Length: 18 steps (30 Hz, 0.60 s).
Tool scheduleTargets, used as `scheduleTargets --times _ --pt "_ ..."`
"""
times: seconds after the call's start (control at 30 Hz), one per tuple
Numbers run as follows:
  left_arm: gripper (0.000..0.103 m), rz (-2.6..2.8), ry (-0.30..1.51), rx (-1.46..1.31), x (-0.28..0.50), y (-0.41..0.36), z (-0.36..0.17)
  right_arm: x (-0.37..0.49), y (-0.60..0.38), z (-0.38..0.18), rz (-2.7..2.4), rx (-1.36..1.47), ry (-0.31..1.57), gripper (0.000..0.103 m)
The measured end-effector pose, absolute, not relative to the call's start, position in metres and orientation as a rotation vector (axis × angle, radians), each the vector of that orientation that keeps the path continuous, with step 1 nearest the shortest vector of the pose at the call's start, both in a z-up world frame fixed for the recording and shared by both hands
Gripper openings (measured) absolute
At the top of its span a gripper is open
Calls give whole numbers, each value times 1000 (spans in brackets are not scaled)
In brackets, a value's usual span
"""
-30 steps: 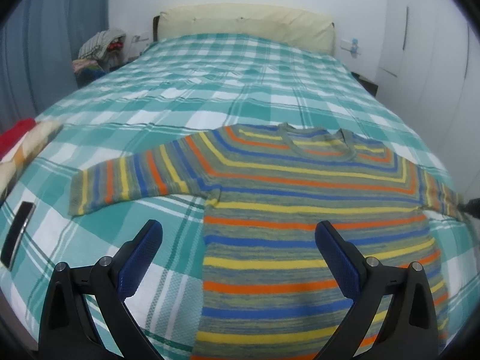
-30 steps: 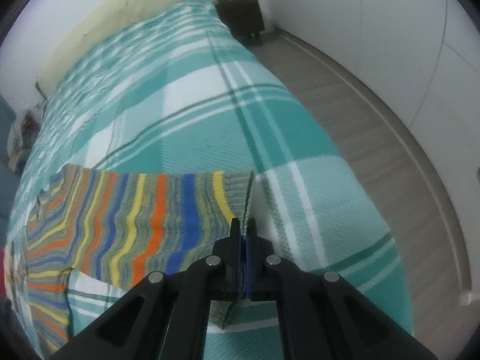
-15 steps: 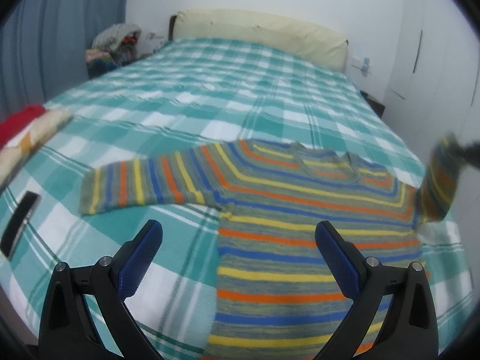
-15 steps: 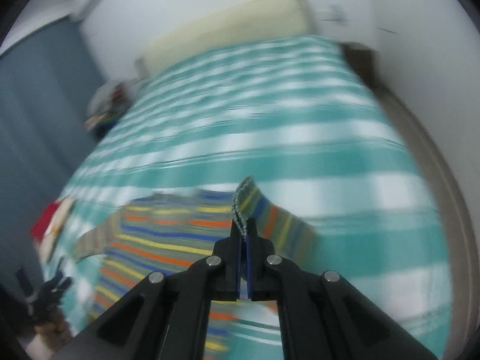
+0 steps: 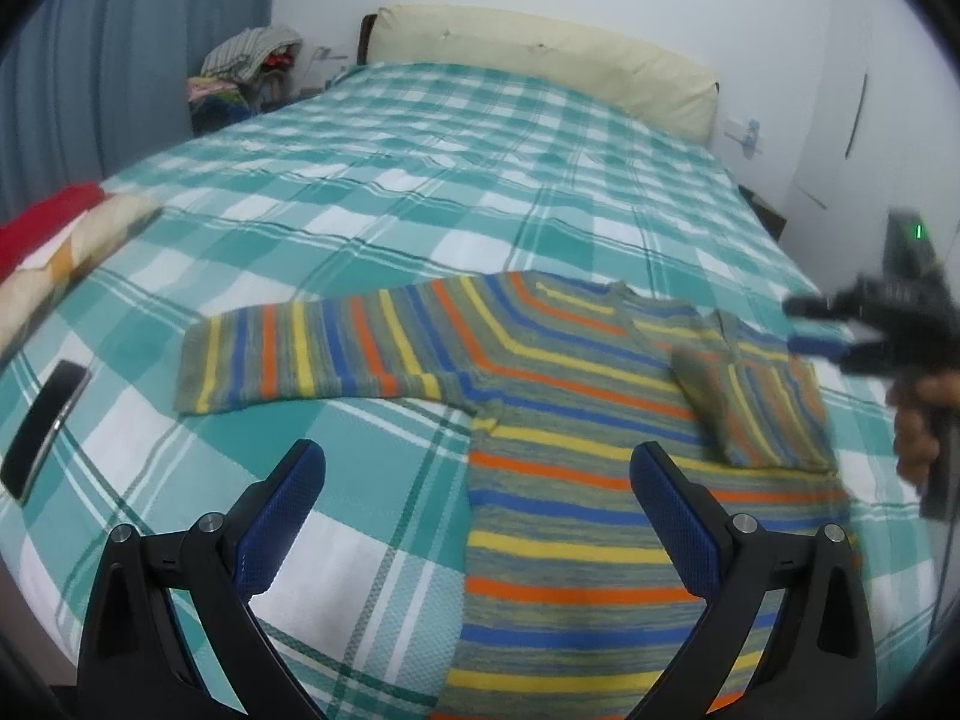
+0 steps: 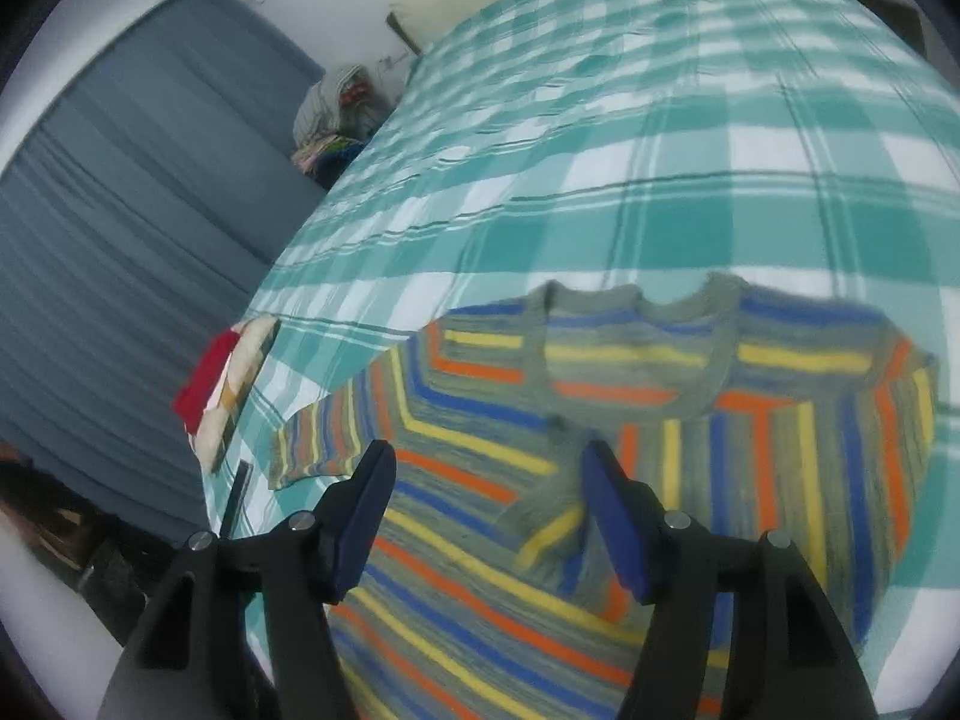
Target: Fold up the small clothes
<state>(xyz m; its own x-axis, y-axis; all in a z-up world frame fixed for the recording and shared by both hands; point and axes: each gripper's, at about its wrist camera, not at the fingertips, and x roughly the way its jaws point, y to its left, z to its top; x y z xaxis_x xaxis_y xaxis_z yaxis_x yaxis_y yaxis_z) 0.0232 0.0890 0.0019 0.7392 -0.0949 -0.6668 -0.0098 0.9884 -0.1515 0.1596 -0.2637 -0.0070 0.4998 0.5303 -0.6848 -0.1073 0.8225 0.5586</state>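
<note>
Both sets of jaws stood apart with nothing pinched between them: those of the left gripper (image 5: 477, 516) gaped wide above the near edge of the bed (image 5: 456, 138), and those of the right gripper (image 6: 489, 516) were opening, their blue pads clear of the fabric below. From the left wrist view the right gripper (image 5: 822, 327) appeared blurred at the right edge, with a hand (image 5: 918, 432) wrapped around its handle. A striped sweater (image 5: 576, 420) lay flat on the teal-and-white checked bed cover, neckline toward the cream headboard (image 5: 540, 60). One sleeve (image 5: 312, 354) was stretched straight out to the side across the checks, while the other sleeve (image 5: 750, 408) was folded inward and rested on the sweater's chest. A flat black object (image 5: 42, 426) lay near the bed's edge, with a red and cream bundle (image 5: 54, 240) beyond it. Clothes (image 5: 249, 69) were piled beside the headboard, next to a blue-grey curtain (image 5: 120, 60).
</note>
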Motion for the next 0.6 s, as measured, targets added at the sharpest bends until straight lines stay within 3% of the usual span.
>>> scheduleTargets --times 0.13,0.27,0.43,0.6 --pt "102 -58 759 -158 24 87 -1 146 -299 -47 314 527 1098 65" --pt "102 -70 770 -133 23 80 -3 112 -342 -79 107 391 1166 64" --pt "102 -86 796 -87 21 68 -10 63 -359 -55 101 369 1075 62" --pt "102 -120 835 -11 15 48 -23 -1 -316 -42 265 306 1079 62"
